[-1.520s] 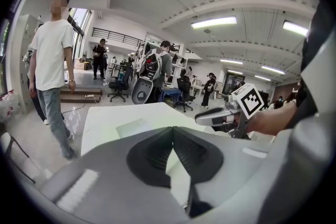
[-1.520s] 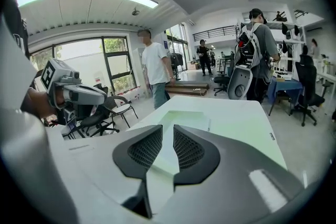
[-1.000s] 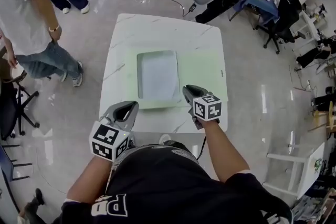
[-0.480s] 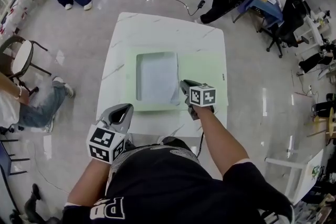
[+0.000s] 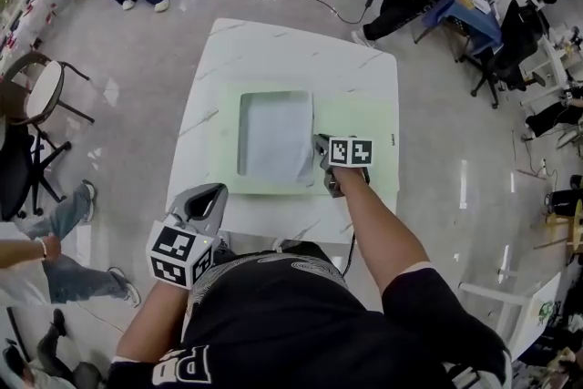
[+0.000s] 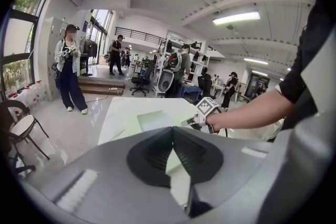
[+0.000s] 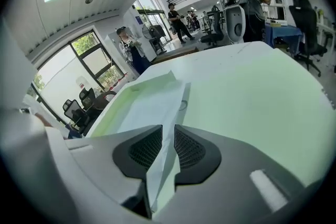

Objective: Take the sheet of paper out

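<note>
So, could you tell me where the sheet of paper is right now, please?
In the head view, the sheet of paper lies on the left part of the green mat, its near right corner between the right gripper's jaws.

Right of the sheet (image 5: 273,137), bare green mat (image 5: 369,118) lies open beyond the right hand-held gripper (image 5: 320,143).

A sheet (image 5: 276,137) is seen on a green mat (image 5: 355,127) on a table (image 5: 291,46). The right gripper (image 5: 321,144) is held at the sheet's near right corner, and the left gripper (image 5: 211,194) over the table's near left corner.
</note>
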Motion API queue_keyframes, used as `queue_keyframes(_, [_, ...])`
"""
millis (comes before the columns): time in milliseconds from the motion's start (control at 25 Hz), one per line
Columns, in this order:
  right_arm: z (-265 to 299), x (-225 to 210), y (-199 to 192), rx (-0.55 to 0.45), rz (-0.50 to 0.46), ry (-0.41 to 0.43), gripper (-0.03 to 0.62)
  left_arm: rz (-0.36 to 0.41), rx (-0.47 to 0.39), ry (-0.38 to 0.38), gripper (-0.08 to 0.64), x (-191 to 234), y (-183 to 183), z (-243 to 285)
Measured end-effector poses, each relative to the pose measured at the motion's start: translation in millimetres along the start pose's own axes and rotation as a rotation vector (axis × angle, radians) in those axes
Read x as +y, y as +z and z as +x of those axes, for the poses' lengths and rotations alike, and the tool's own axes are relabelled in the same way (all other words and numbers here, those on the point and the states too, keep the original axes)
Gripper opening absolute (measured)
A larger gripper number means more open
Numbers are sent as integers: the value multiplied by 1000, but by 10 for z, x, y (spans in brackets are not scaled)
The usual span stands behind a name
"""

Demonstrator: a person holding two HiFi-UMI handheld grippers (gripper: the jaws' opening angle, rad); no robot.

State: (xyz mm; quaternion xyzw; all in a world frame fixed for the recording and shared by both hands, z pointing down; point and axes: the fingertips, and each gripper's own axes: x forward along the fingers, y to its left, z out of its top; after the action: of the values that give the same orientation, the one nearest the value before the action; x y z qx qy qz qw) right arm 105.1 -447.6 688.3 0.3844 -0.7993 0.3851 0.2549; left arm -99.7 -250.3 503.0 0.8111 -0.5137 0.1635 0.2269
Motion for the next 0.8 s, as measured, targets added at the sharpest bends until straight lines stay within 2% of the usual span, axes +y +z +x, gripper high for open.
queue_keyframes(240, [175,-6,-12,38,65,50,53,-42,7,25,57,52,-81,-57])
queue_keyframes(440, [267,-4,-62,90,97,83,87,-51,8,55,57,77,-85,-111])
queue_keyframes(800, [379,21,-30,104,160,108,92,-66,6,76,57,103,-106,-125])
